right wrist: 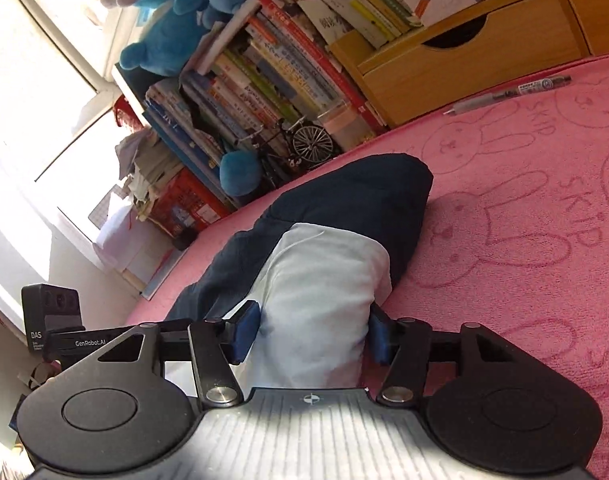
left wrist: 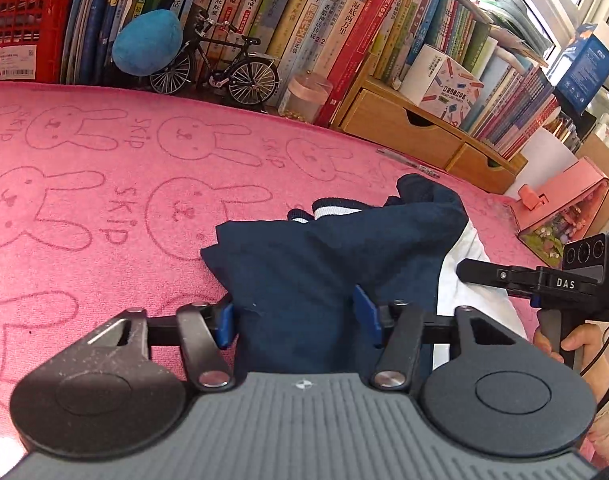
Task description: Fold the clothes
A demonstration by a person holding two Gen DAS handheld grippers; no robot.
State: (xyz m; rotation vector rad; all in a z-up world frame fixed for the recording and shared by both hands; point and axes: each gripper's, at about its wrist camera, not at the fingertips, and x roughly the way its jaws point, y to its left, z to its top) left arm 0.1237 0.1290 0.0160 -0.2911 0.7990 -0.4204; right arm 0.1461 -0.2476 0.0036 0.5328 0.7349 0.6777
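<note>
A navy and white garment (left wrist: 324,248) lies bunched on a pink rabbit-print mat (left wrist: 104,200), with a striped cuff (left wrist: 328,206) sticking up behind it. My left gripper (left wrist: 295,320) is shut on a fold of the navy cloth, which its blue pads pinch from both sides. In the right wrist view the garment (right wrist: 344,200) shows a white panel in front. My right gripper (right wrist: 312,334) is shut on that white fabric, which fills the gap between its pads. The two grippers hold neighbouring parts of the near edge, and a hand (left wrist: 576,340) grips the right tool's handle.
Rows of books (left wrist: 324,40) and a wooden drawer unit (left wrist: 404,128) line the mat's far edge. A model bicycle (left wrist: 224,68), a blue plush (left wrist: 146,46) and a red crate (left wrist: 20,32) stand there too. A pen (right wrist: 512,94) lies on the mat, and a pink box (left wrist: 564,204) sits at the right.
</note>
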